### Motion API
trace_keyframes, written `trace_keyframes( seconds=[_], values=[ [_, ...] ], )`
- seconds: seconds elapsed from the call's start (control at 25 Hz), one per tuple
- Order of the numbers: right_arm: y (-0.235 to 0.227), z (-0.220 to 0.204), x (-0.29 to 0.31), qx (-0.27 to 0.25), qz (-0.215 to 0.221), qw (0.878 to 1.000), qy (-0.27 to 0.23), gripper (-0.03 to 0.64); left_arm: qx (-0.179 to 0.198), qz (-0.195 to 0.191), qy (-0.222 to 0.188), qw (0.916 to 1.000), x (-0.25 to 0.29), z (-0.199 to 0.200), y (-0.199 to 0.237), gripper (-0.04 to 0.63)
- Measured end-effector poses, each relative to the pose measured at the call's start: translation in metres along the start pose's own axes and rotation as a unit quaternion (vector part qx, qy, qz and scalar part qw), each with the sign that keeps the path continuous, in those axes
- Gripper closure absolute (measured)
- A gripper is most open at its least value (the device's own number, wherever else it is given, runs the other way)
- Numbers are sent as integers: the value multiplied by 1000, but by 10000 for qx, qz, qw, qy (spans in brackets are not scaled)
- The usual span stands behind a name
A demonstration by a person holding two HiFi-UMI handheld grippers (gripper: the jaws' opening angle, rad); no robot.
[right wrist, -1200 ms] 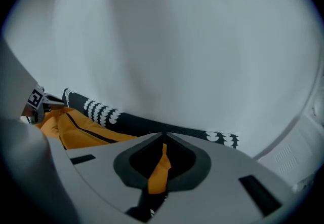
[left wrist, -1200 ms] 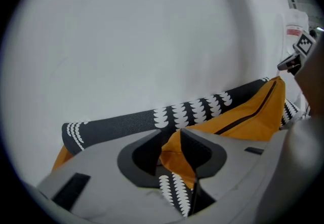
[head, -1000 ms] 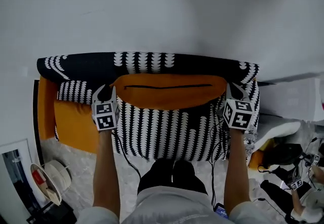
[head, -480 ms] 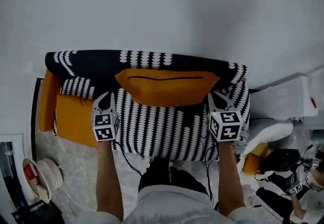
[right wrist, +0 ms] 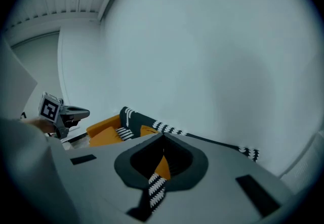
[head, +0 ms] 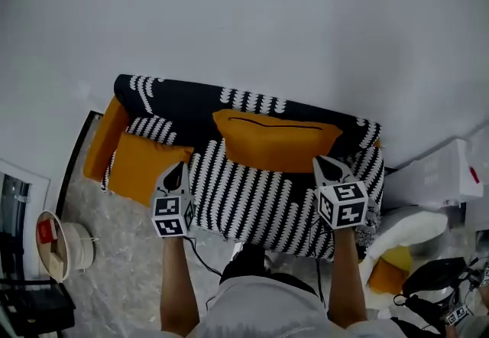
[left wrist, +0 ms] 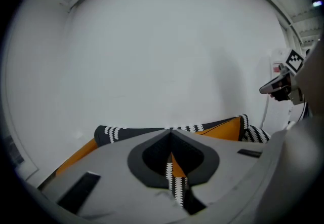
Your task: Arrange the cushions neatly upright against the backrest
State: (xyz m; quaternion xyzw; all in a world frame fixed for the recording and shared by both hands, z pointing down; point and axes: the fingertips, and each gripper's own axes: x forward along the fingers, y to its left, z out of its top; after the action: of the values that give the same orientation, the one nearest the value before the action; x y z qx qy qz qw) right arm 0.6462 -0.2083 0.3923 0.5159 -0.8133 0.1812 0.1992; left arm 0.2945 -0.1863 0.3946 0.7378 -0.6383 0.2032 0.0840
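A long orange cushion (head: pixel 279 141) stands against the black-and-white patterned backrest (head: pixel 191 103) of the sofa. At the sofa's left end a second orange cushion (head: pixel 145 164) lies flat, with a small patterned cushion (head: pixel 153 128) behind it. My left gripper (head: pixel 174 170) hangs in the air over the seat's front left; its jaws have just been closing and hold nothing. My right gripper (head: pixel 328 164) hovers shut and empty in front of the long cushion's right end. In the left gripper view the shut tips (left wrist: pixel 169 129) point over the backrest (left wrist: pixel 126 133). The right gripper view's tips (right wrist: pixel 163 136) do the same.
A white wall rises behind the sofa. A white round bin (head: pixel 65 248) stands on the floor at the left. White bags (head: pixel 428 176) and a yellow object (head: pixel 386 271) crowd the floor at the right. Cables hang below the seat's front edge (head: pixel 260 229).
Both grippers left the ends of the long orange cushion and drew back toward the person, rising. The left jaws went from open to shut. The cushion stayed against the backrest.
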Motion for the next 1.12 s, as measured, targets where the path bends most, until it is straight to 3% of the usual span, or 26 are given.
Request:
trace_keyframes(
  seconds=[0.24, 0.36, 0.56, 0.84, 1.12],
  values=[
    [71, 4, -37, 159, 1069, 9938, -249, 614, 27, 489, -221, 9986, -104, -3, 6, 583],
    [122, -1, -43, -339, 1406, 9892, -241, 614, -62, 747, -289, 9968, -161, -11, 14, 583],
    [215, 7, -55, -604, 2492, 9661, -302, 614, -18, 1353, -220, 9906, -243, -26, 37, 583],
    [314, 22, -67, -1196, 3346, 9340, -371, 614, -793, 2316, -384, 9688, -340, -59, 91, 583],
    [400, 34, -67, -1587, 3872, 9074, -386, 614, -1102, 2967, -428, 9476, -403, -81, 133, 583]
  ],
)
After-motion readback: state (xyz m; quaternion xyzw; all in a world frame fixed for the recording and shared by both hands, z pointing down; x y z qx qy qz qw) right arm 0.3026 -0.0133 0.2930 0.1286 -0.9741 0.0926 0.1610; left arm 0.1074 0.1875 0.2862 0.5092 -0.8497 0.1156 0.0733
